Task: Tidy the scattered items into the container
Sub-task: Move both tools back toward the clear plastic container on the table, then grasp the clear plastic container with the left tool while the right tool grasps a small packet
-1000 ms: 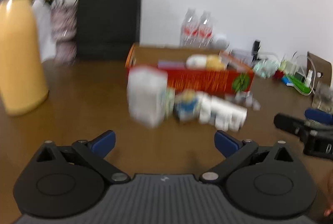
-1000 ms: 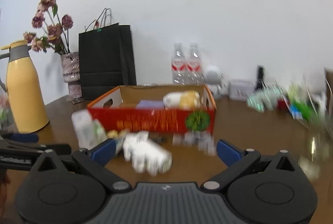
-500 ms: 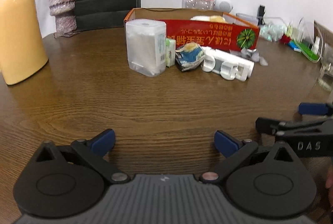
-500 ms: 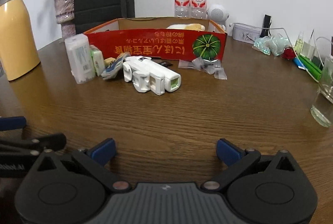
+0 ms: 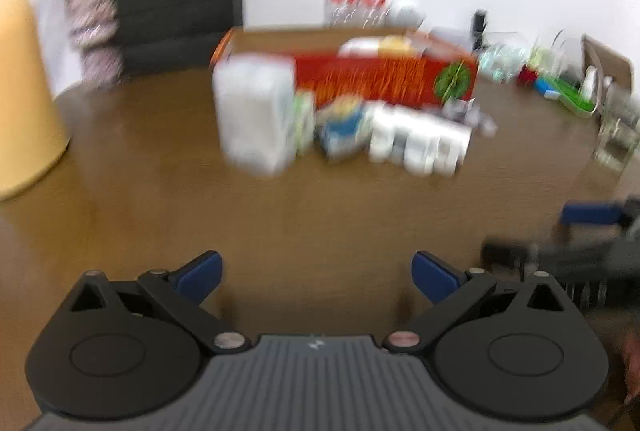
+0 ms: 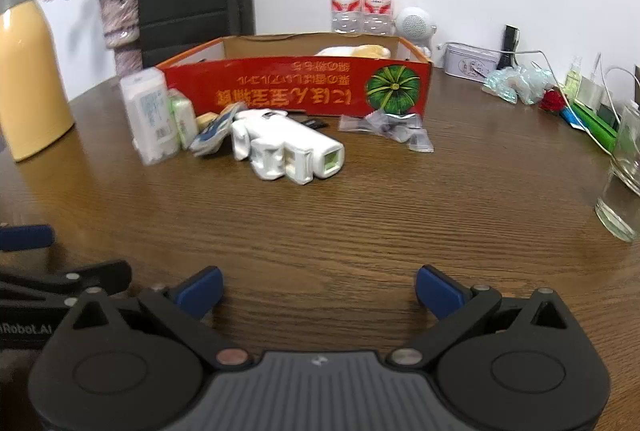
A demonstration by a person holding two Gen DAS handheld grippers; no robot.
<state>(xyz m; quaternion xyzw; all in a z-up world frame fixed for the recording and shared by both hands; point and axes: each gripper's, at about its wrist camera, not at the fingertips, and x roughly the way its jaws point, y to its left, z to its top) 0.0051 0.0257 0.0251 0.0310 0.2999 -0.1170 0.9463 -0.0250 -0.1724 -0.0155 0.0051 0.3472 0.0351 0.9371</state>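
From the left wrist view, which was blurred, the left tongs [image 5: 316, 273] stood released and empty above the worktop [image 5: 280, 215], with the scattered items lying well ahead of them in a row just before the red cardboard box [image 5: 376, 79]. Nearest to the left ahead was a translucent white container [image 5: 256, 115], upright; it was judged light and rigid, with smooth plastic walls that could slip, so a hold across its narrower faces at mid-height appeared soundest. Beside it lay a small blue-and-yellow packet [image 5: 344, 127], too blurred to assess. From the right wrist view, which was sharp, the right tongs [image 6: 318, 289] were likewise released and held nothing. Ahead and slightly left lay a white plastic device [image 6: 286, 149] on its side, judged stiff, moderately light and irregular in outline; its straight boxy section near the open end offered the flattest parallel faces for a hold. A green-labelled pack [image 6: 182, 119] leaned against the container. Ahead and slightly right, a clear crinkled wrapper [image 6: 390, 129] lay flat, judged soft, very light and liable to slide; pinching a raised fold was advisable. The box, already holding a pale soft item [image 6: 354, 51], stood directly behind all of these.
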